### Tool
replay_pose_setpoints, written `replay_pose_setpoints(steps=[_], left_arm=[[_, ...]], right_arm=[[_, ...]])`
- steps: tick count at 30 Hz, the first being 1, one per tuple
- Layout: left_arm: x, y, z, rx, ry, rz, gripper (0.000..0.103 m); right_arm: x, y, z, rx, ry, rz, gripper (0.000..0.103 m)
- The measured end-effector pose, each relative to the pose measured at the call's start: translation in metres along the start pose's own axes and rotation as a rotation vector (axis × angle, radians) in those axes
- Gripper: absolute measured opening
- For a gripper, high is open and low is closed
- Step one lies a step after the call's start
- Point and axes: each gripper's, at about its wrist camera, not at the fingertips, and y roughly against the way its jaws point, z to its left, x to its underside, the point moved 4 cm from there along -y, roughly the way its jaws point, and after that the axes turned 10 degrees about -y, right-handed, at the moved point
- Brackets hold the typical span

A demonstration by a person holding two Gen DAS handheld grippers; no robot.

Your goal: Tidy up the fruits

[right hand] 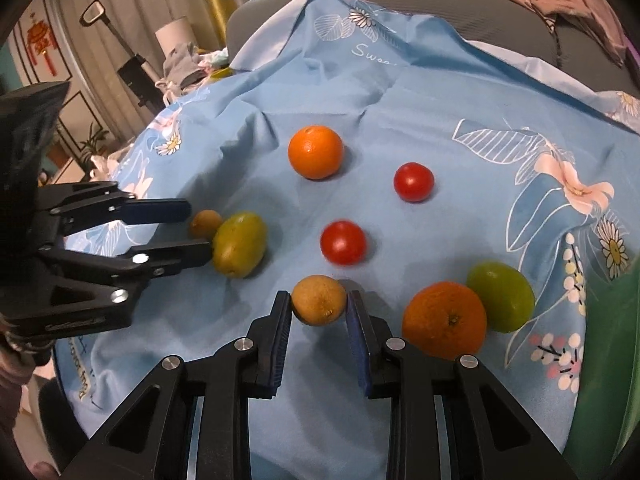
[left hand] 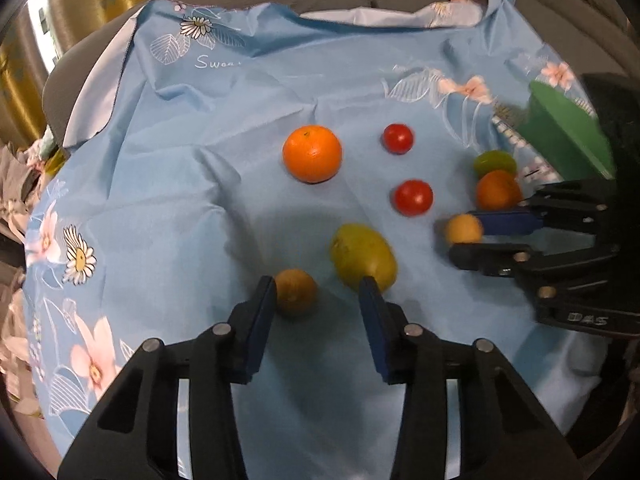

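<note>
Open blue cloth far behind the big orange, clear lane left of it, two tomatoes mid-scene, orange-and-green fruit pair crowding near right, green container at right edge

Beyond my left tongs, well past the fruit, white script on the blue flowered cloth reads "Swee", the rest lost in a fold. From the right tongs I see the same word far ahead. Raised letters on the right tongs' black body look like "DAS", blurred. Print at the cloth's near-left edge is unreadable.
</note>
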Motion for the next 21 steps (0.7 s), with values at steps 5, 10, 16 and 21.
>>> replay_pose_setpoints(steps=[5,10,16,21], left_arm=[[-0.002,-0.008,0.006,-0.001,-0.039,0.032,0.03],[-0.005,-0.013,0.002,-0.013,-0.095,0.047,0.03],[-0.004,-0.023,0.002,0.004,-0.076,0.065,0.025],[-0.002,-0.023,0.0,-0.024,-0.051,0.063,0.025]], right_arm=[[-0.001,-0.002,-0.002,-0.014,-0.008,-0.001,0.03],[-0.004,-0.003,-0.005,-0.014,-0.027,-0.01,0.03],[-0.005,-0.001,-0.006,-0.017,-0.031,-0.016,0.03],[-0.006,0.001,-0.006,-0.018,-0.036,-0.026,0.03]])
